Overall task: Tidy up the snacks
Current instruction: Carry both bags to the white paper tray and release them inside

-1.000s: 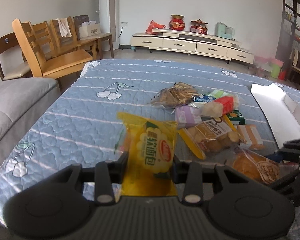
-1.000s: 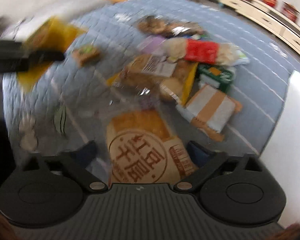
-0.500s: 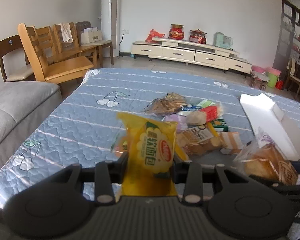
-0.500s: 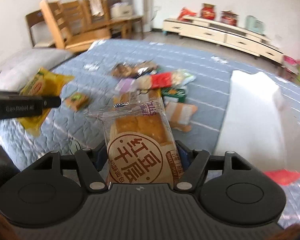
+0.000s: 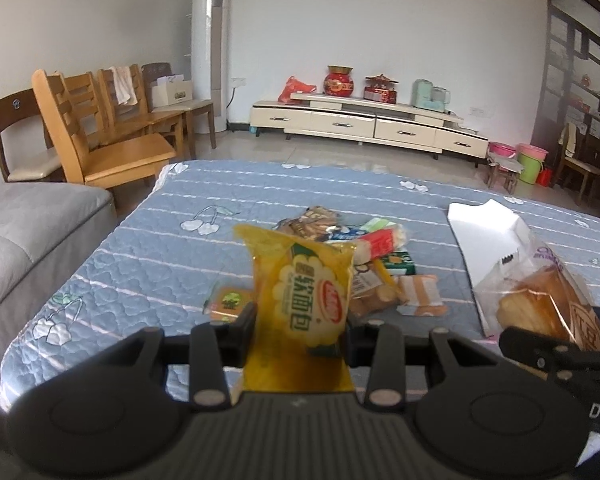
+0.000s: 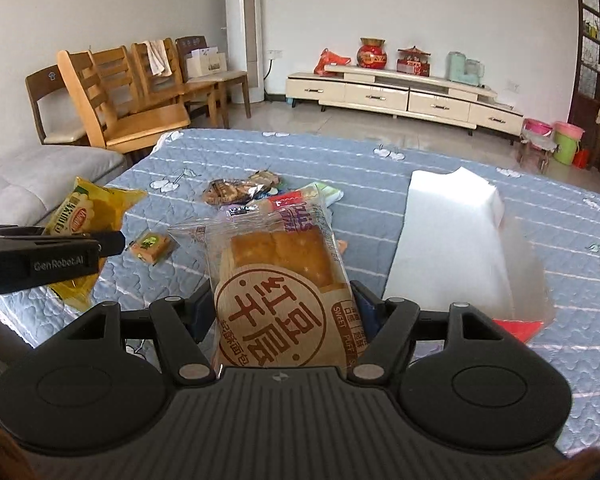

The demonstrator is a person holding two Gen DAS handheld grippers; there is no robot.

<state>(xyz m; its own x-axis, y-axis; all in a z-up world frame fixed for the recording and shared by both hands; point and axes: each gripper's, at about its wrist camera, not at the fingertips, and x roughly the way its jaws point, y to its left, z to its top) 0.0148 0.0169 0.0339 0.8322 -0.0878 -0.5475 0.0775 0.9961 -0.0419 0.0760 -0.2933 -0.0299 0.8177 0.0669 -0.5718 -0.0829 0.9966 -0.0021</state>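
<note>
Each gripper pinched one packet, the left gripper (image 5: 300, 326) a yellow bun (image 5: 304, 300), the right gripper (image 6: 284, 312) a pastry (image 6: 288, 296); ahead, the snack pile (image 6: 260, 194) and white box (image 6: 452, 240) awaited sorting.

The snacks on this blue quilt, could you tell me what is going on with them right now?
A person is sorting them with two handheld grippers. The left gripper is shut on a yellow soft-bread packet, and the right gripper is shut on a clear red-bean bread packet; both are held above the quilt. A pile of other snacks lies on the quilt, beside a white box.
</note>
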